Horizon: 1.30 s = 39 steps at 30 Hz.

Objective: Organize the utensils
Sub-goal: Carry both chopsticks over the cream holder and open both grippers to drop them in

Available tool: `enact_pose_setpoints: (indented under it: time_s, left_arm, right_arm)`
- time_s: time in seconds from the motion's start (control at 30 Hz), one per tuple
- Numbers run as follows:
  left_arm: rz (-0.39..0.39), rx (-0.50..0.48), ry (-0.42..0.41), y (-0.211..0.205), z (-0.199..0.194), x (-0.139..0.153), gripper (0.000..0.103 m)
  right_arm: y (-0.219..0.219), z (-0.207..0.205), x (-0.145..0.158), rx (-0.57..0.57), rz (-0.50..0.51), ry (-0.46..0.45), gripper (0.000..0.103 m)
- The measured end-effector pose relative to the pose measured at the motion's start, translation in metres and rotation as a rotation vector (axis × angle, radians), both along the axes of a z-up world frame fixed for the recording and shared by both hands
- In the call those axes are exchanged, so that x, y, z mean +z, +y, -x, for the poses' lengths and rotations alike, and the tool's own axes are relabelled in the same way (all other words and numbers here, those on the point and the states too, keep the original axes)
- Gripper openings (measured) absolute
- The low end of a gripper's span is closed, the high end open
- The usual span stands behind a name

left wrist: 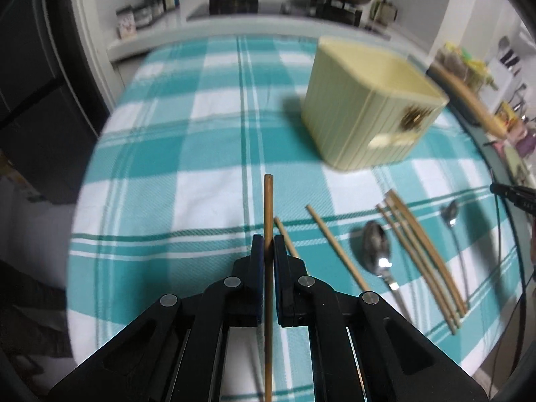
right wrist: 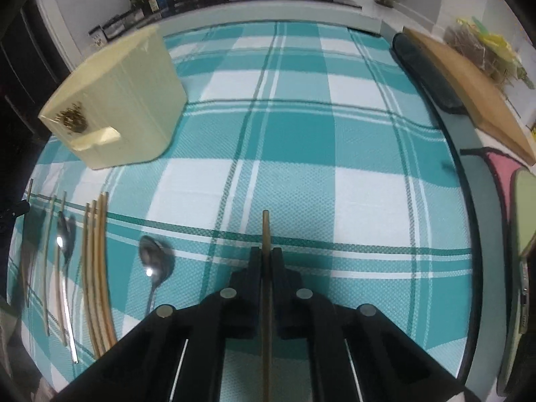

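A: Left wrist view?
B: Left gripper (left wrist: 268, 246), jaws closed tight on a thin brown bamboo chopstick (left wrist: 268, 201); tip sticks out fwd over the teal-and-white checked tablecloth (left wrist: 187, 154) on the counter. Cream ribbed plastic utensil holder (left wrist: 365, 107) ahead & to the right, blurred, well apart from the tip. Open cloth between them and all along the left side to the cloth's edge.
A: On the cloth?
B: Right of the jaws: two loose bamboo chopsticks (left wrist: 336, 251), a big steel spoon (left wrist: 378, 251), a bundle of bamboo chopsticks (left wrist: 418, 258), then a slim long-handled steel spoon (left wrist: 452, 221) near the right edge.
A: Right wrist view?
B: Right gripper (right wrist: 266, 258), jaws also shut on a second bamboo chopstick (right wrist: 266, 231), pointing fwd. Holder (right wrist: 117, 100) far left & ahead. Wide bare cloth in front & to the right, up to the counter's curved edge. Small spoon (right wrist: 155, 258) just left of the jaws, bundle (right wrist: 95, 268) beyond it, big spoon (right wrist: 65, 238) further left, blurred.
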<state>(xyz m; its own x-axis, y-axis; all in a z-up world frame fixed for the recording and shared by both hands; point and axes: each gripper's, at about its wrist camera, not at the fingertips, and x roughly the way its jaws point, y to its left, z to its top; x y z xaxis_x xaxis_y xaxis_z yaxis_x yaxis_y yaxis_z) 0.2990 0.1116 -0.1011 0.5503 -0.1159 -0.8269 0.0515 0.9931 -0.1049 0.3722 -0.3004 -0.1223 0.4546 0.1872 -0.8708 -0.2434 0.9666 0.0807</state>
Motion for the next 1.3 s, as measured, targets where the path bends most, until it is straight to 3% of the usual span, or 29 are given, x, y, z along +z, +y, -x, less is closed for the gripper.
enact_pose_setpoints:
  time_s: [0.13,0.43,0.67,0.77,0.9,1.07,1.23,1.27,1.3]
  left_arm:
    - [0.047,-0.004,-0.086,0.010,0.019,0.040,0.003]
    - [0.148,-0.028,-0.277,0.012,0.027,0.135,0.003]
    - [0.213,-0.029,-0.449,-0.009,-0.021,0.217,0.003]
    - [0.203,-0.022,-0.511,-0.029,-0.052,0.234,0.003]
    - [0.203,-0.016,-0.436,-0.052,-0.098,0.215,0.003]
    - [0.172,0.001,-0.303,-0.068,-0.140,0.158,0.003]
    - [0.154,0.007,-0.159,-0.077,-0.170,0.105,0.003]
    - [0.153,0.015,-0.132,-0.078,-0.174,0.098,0.007]
    - [0.157,0.025,-0.107,-0.077,-0.178,0.092,0.017]
  right_arm:
    - [-0.004,0.039,0.053,0.036,-0.039,-0.133,0.006]
    - [0.002,0.065,0.135,0.072,-0.089,-0.355,0.006]
    - [0.030,0.025,0.212,0.051,-0.130,-0.538,0.006]
    - [0.050,0.004,0.239,0.057,-0.168,-0.607,0.006]
    - [0.081,-0.020,0.244,0.091,-0.199,-0.629,0.006]
    - [0.117,-0.054,0.200,0.122,-0.177,-0.554,0.006]
    - [0.144,-0.092,0.141,0.161,-0.153,-0.349,0.006]
    - [0.148,-0.098,0.132,0.159,-0.152,-0.309,0.006]
    - [0.150,-0.103,0.125,0.149,-0.153,-0.283,0.006]
